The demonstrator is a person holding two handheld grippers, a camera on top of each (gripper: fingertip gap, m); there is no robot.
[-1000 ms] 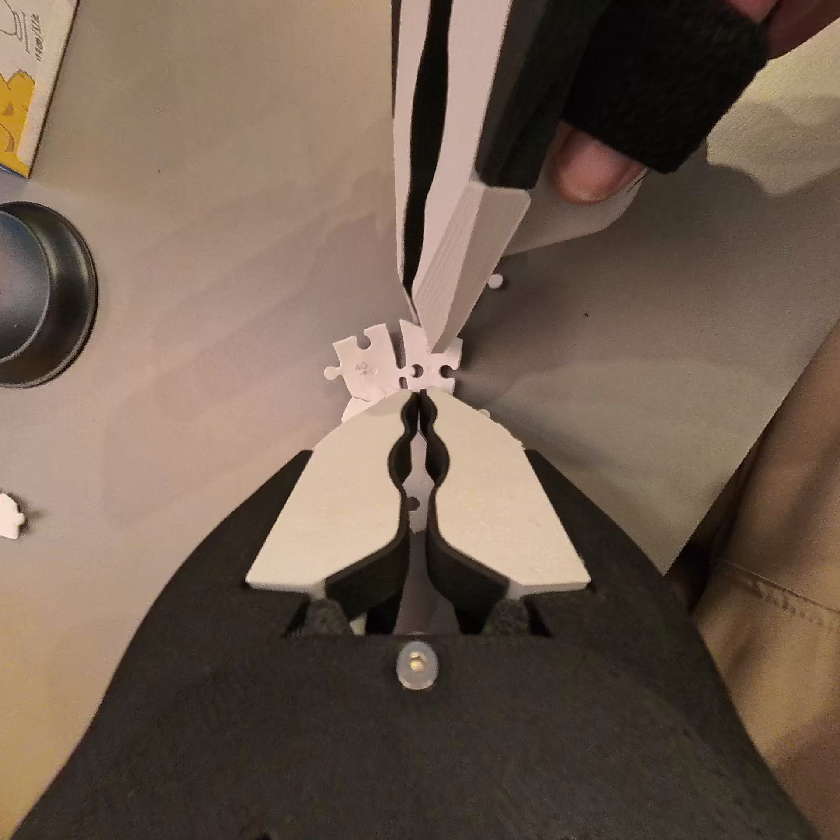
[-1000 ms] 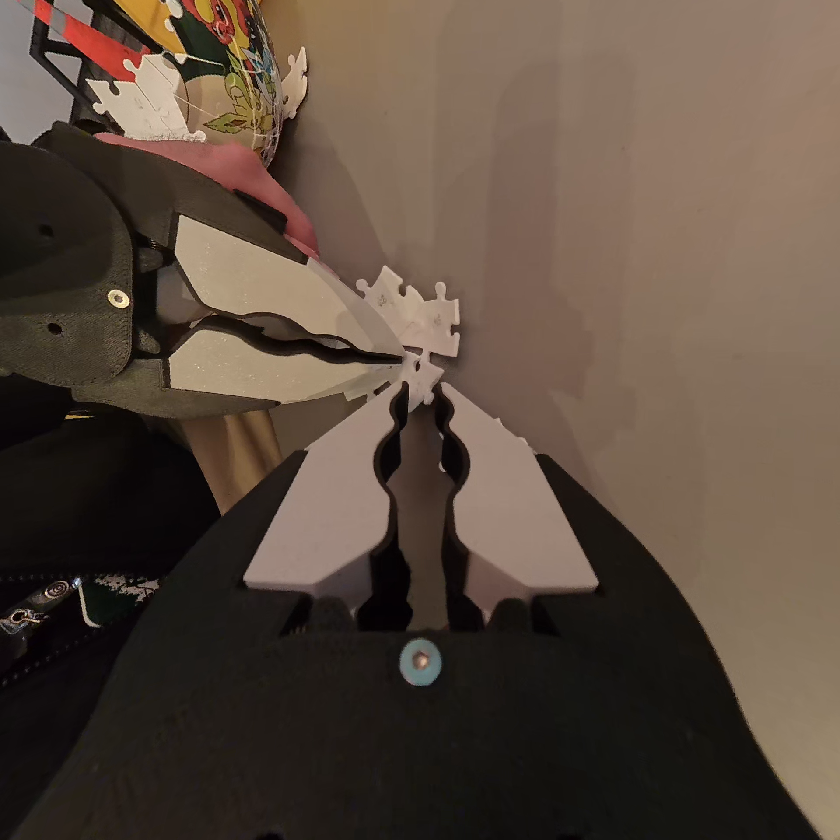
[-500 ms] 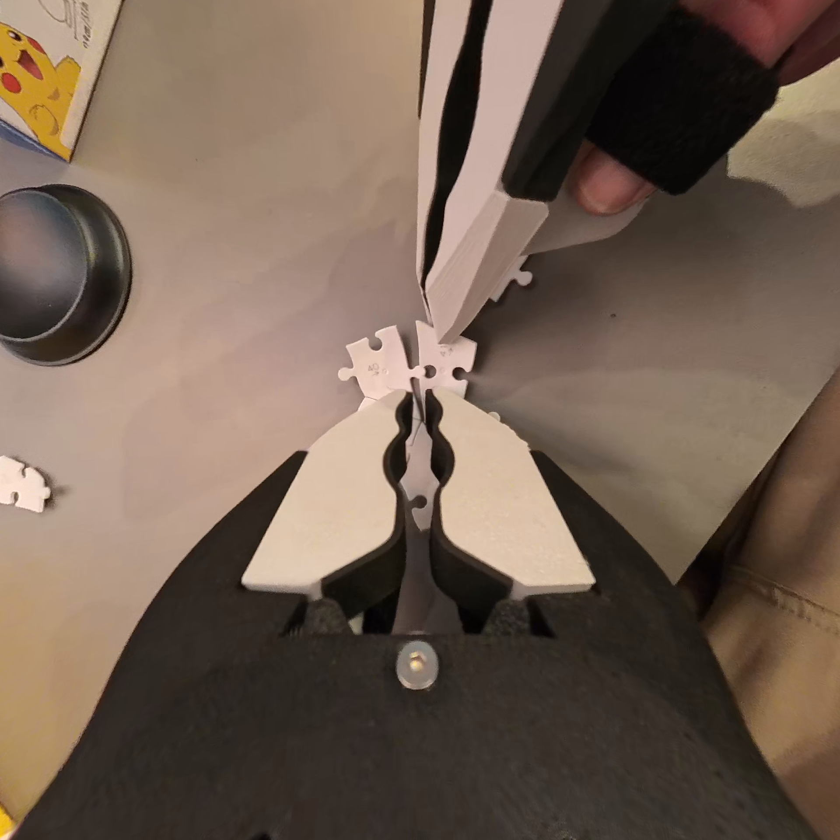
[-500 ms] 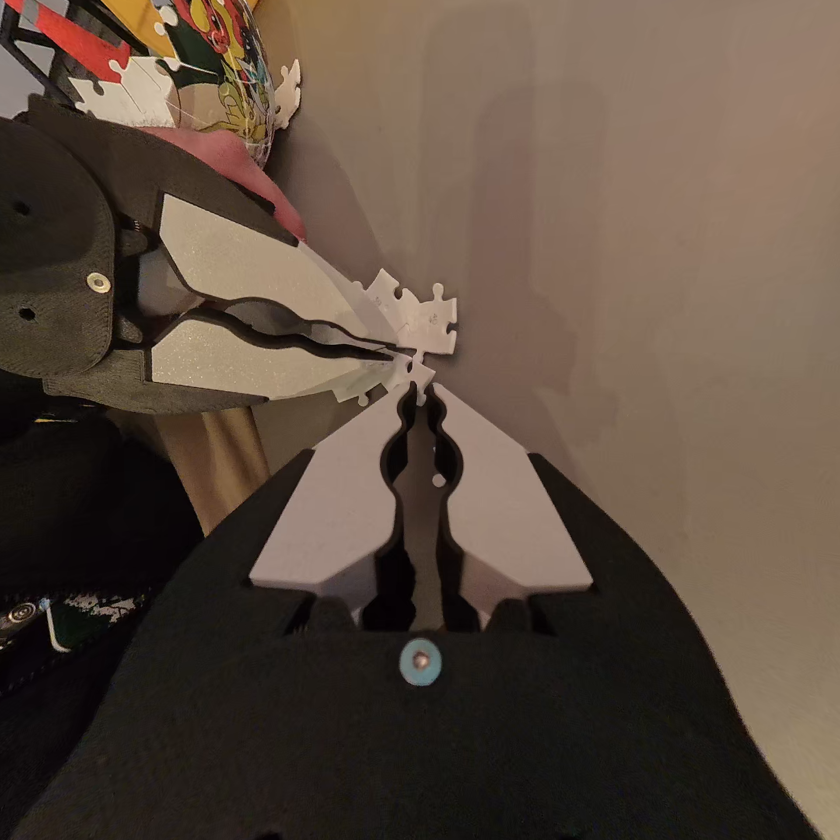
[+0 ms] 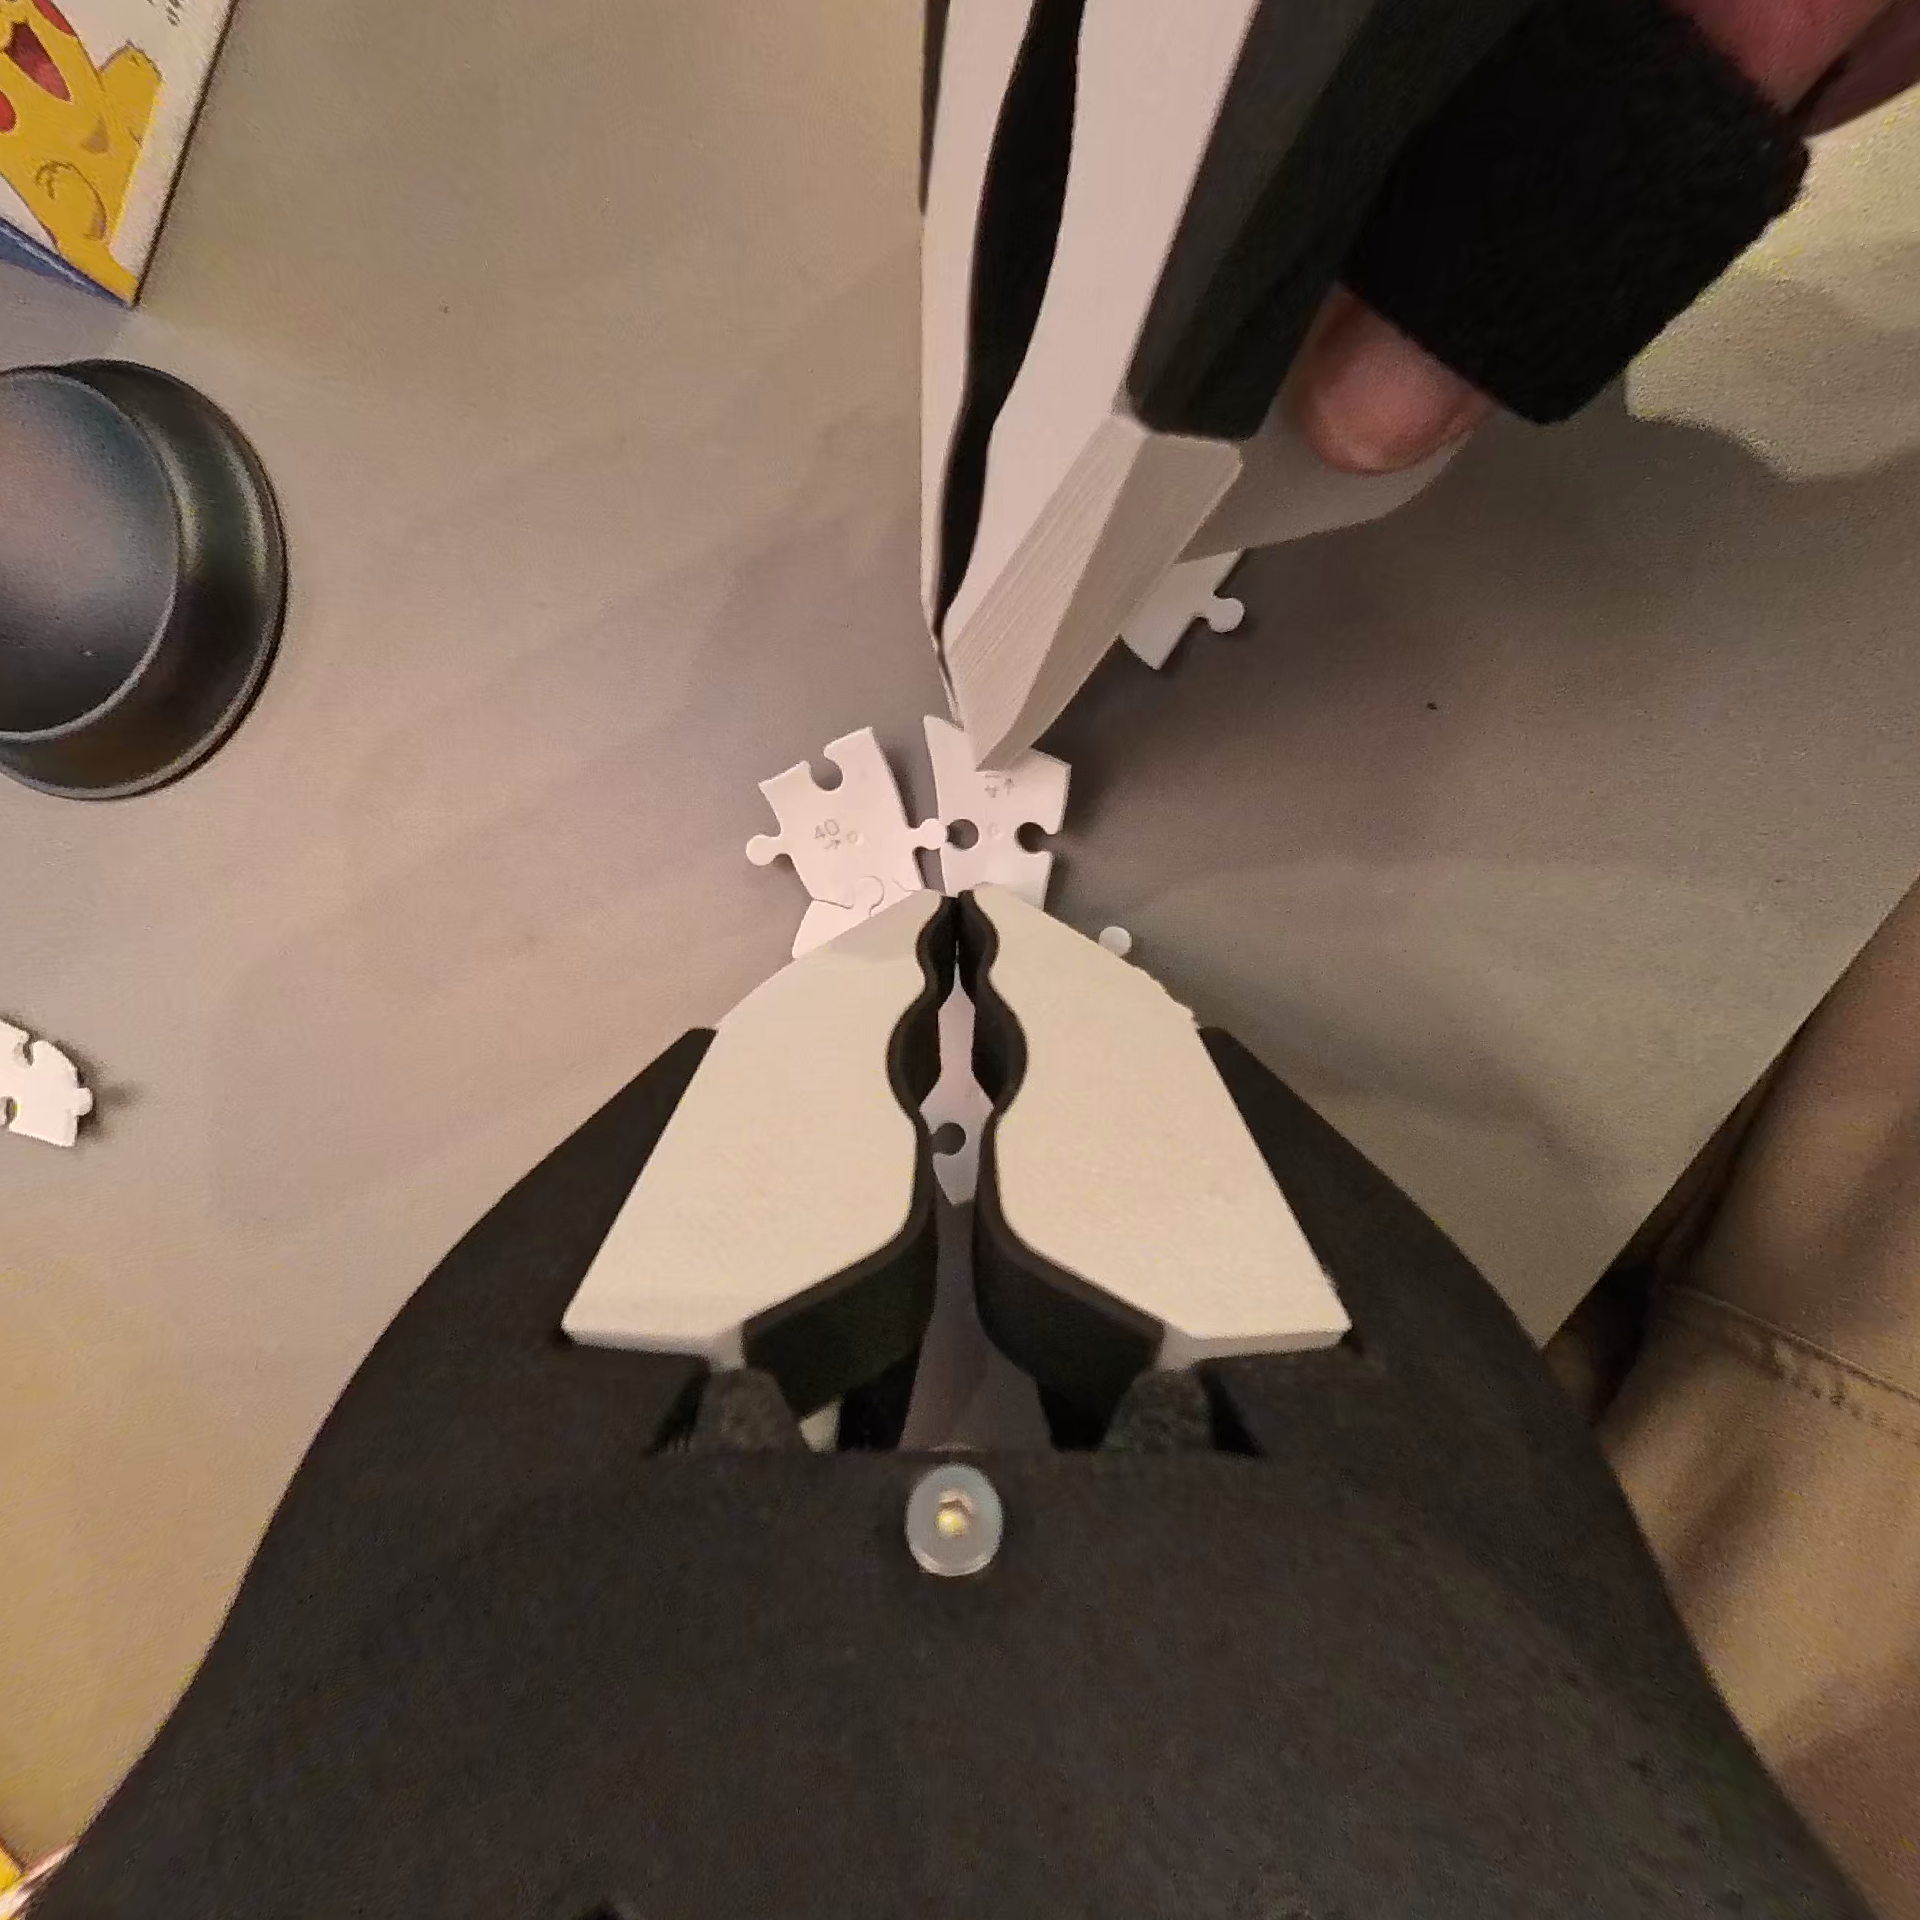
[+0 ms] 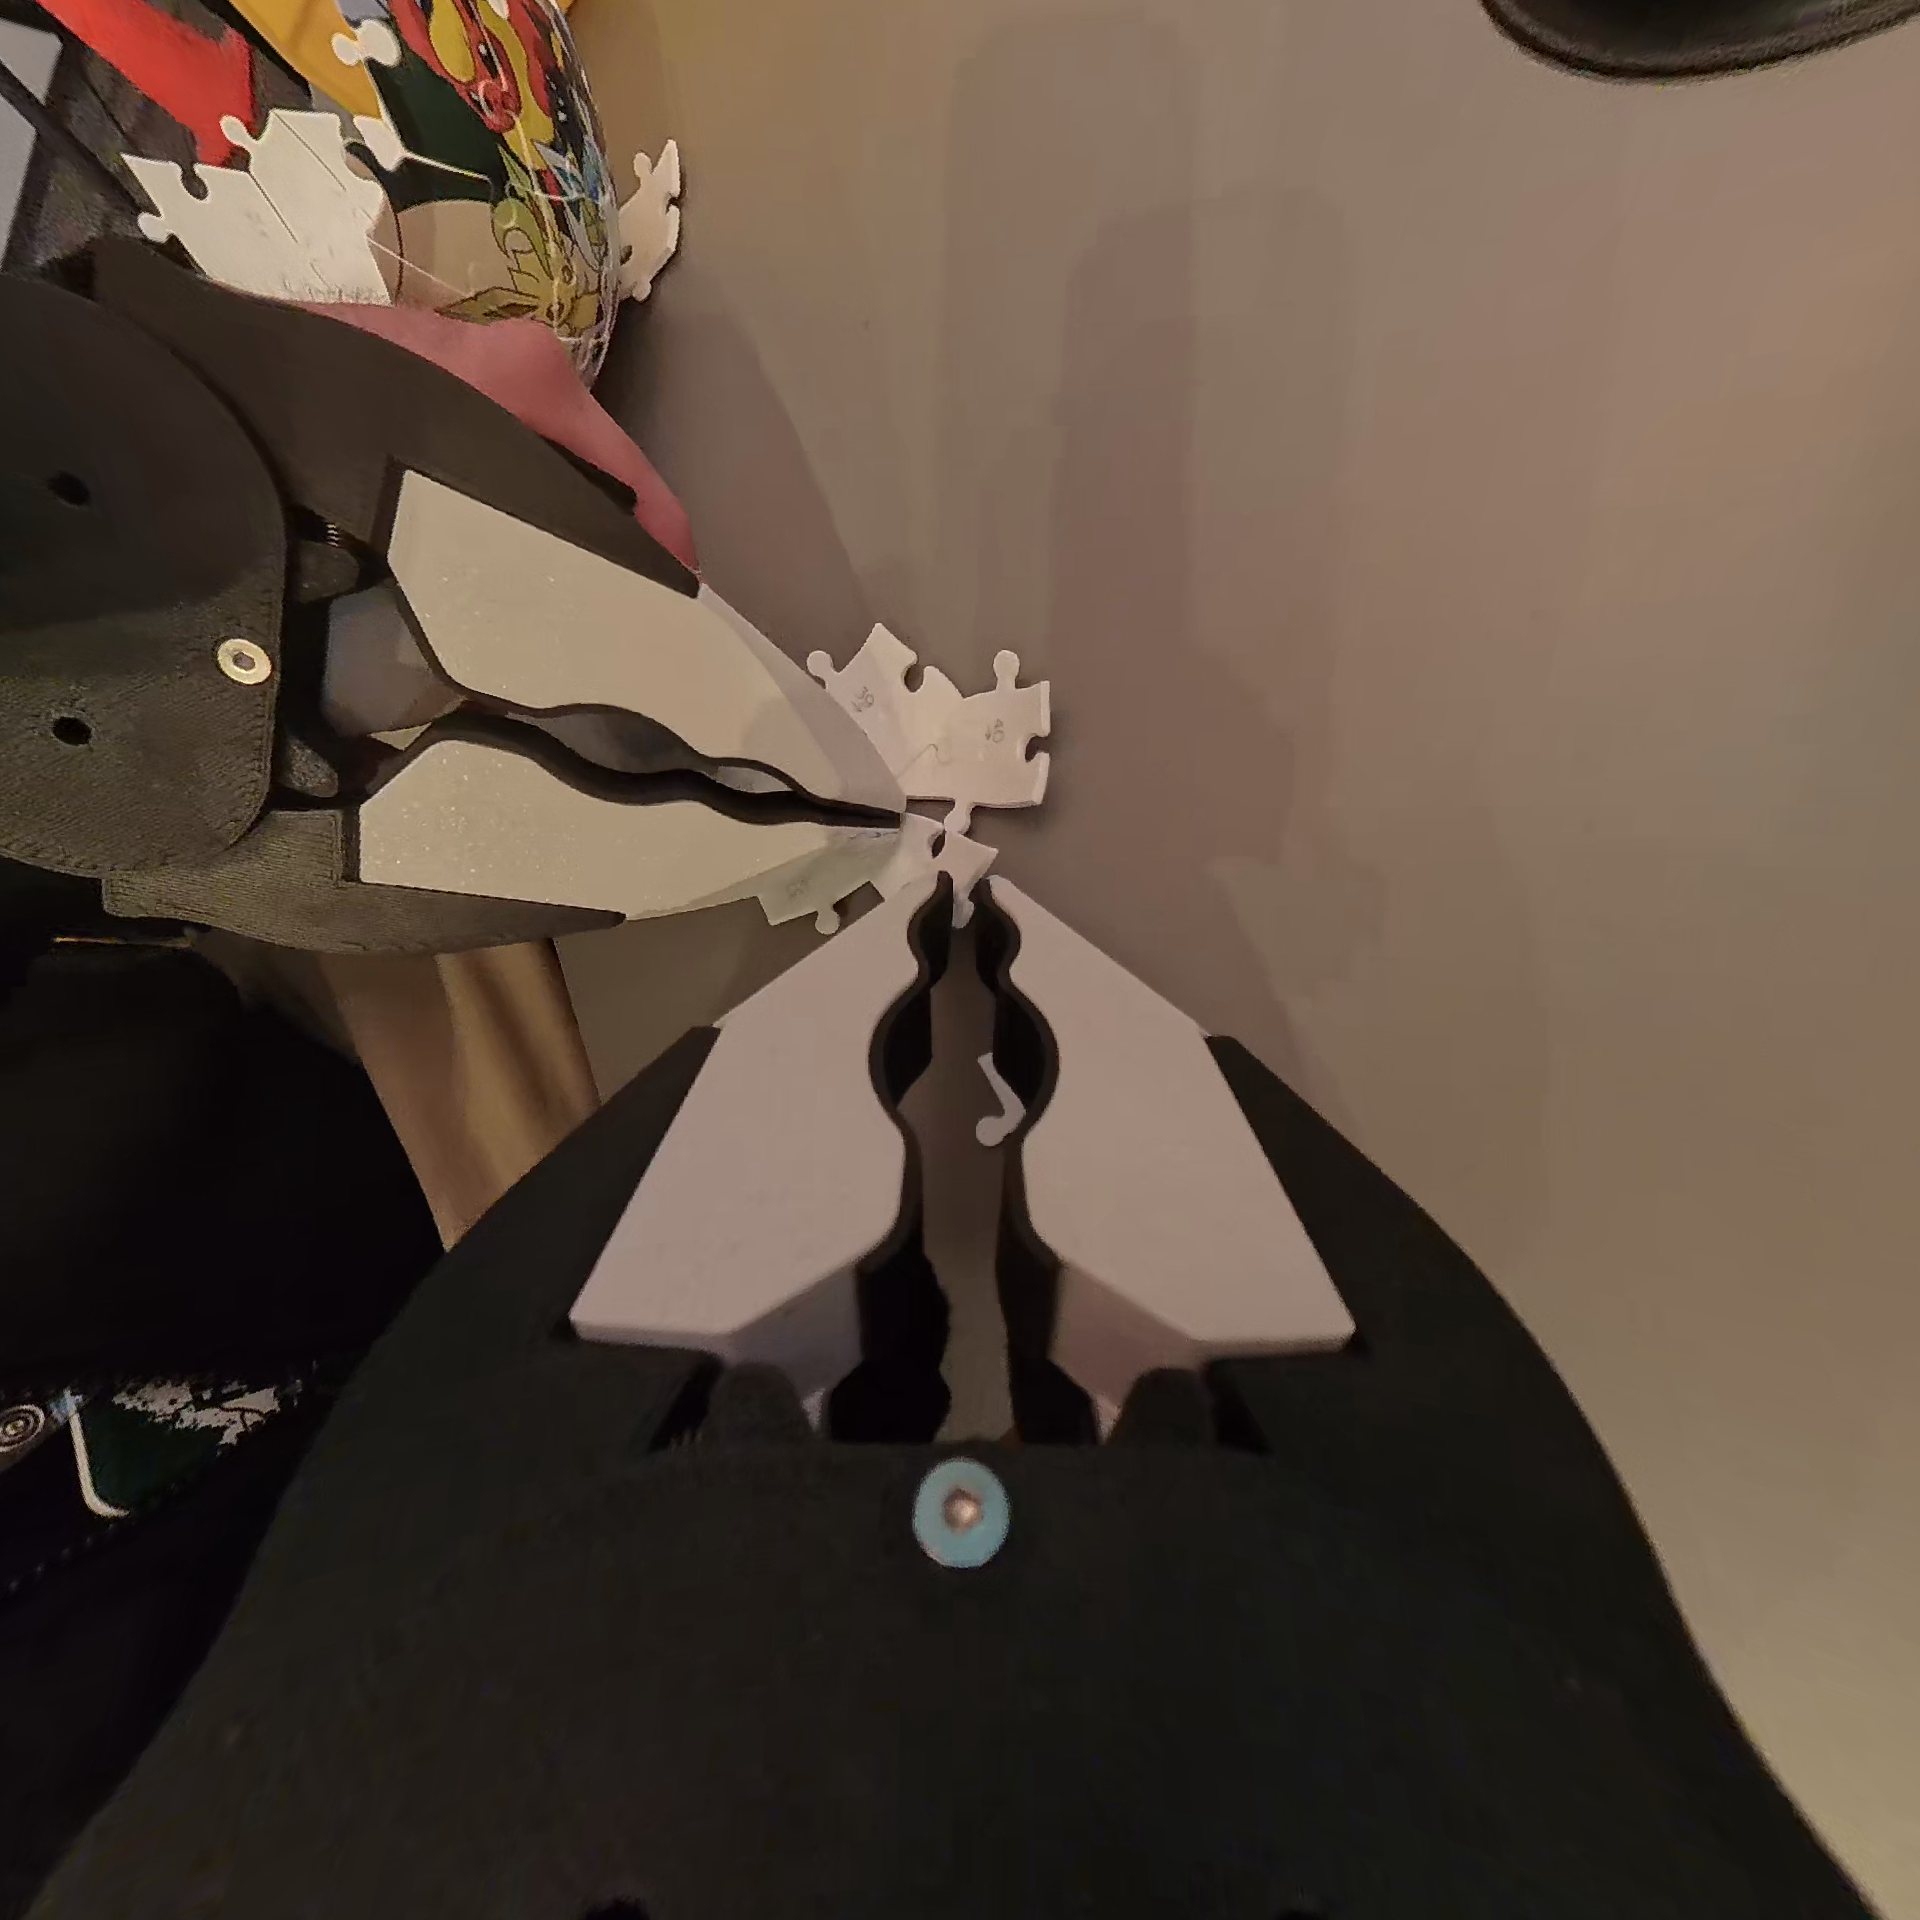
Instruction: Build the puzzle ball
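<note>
Left hand-held gripper (image 5: 956, 906) has its white fingers clamped on a small cluster of joined white puzzle pieces (image 5: 831, 831), which fans out just beyond the tips above the grey counter (image 5: 520, 623). Meeting it from ahead, the right hand-held gripper (image 5: 951, 691) pinches a further white puzzle piece (image 5: 1003, 826) that touches the cluster's edge. Far left of the left hand-held gripper sits a round dark metal bowl (image 5: 125, 582); a loose white piece (image 5: 42, 1081) lies nearer.

From the right wrist view, the right hand-held gripper (image 6: 961, 899) is closed on the further white puzzle piece (image 6: 966, 857). The left hand-held gripper (image 6: 899, 821) enters from the left, shut on the cluster (image 6: 956, 727). Beyond it, upper left, stands the colourful, partly built puzzle ball (image 6: 499, 156).
</note>
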